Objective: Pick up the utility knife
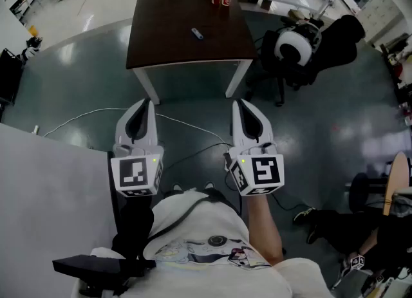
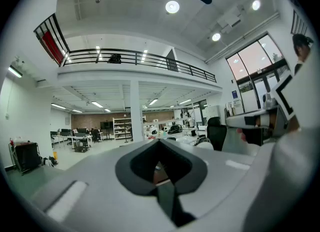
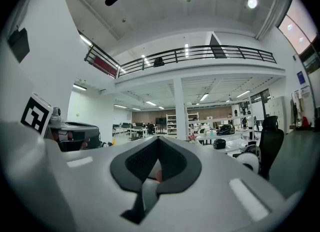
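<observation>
Dark-brown counter (image 1: 161, 46) at 12 o'clock carries the utility knife (image 1: 197, 33), which lies near its middle, well apart from both tools. Left hand-held gripper (image 1: 145, 103) and right hand-held gripper (image 1: 240, 103) point level, side by side near the body, jaws together and empty. Best approach, as judged: step closer, open one pair of jaws, then straddle the knife's narrow width.

I see the utility knife (image 1: 197, 33) as a small, slim, bluish-grey thing lying flat on the dark brown desk (image 1: 161, 39). It lies diagonally near the middle of the top; finer detail is too small to tell.
</observation>
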### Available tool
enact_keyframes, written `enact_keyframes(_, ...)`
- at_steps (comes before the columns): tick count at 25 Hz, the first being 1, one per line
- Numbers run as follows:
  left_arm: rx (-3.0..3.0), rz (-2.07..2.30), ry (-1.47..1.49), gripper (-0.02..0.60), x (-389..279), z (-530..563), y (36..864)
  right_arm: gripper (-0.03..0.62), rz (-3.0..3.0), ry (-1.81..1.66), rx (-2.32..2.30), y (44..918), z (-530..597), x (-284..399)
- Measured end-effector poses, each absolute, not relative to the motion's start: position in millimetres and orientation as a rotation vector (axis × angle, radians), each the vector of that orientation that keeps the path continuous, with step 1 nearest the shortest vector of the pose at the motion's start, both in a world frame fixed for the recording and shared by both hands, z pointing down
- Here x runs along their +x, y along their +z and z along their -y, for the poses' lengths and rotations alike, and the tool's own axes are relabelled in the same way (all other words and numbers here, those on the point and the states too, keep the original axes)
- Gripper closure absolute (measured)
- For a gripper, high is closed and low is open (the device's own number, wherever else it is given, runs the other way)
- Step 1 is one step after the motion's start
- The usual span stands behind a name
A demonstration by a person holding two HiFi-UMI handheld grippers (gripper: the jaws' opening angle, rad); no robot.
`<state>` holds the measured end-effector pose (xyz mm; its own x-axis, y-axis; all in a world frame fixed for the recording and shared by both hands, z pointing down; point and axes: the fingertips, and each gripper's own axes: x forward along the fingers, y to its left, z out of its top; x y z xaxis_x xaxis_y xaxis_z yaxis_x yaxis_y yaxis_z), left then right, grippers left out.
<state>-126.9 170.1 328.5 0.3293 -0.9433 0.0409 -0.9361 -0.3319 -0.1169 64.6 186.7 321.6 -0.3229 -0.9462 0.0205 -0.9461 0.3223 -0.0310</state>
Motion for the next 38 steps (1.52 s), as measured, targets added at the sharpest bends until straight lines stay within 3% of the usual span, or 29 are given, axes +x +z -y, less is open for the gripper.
enact_keyframes(18,-2.499,-1.777,-0.225,0.583,-115.0,-163.8,329.7,0.592,-2.507,-0.117,-1.809,326.3,-179.4,80.8)
enact_keyframes(30,-2.482,-1.882,-0.357,0.584,-81.8,-173.9,377.9,0.592,-2.552,-0.241,-1.772,370.8,-178.1,127.0)
enact_keyframes(38,-2.501,-1.888,-0.351,0.583,-82.5,-125.9,381.2,0.592,-2.563,-0.259,-1.787,370.9,-134.5,122.5)
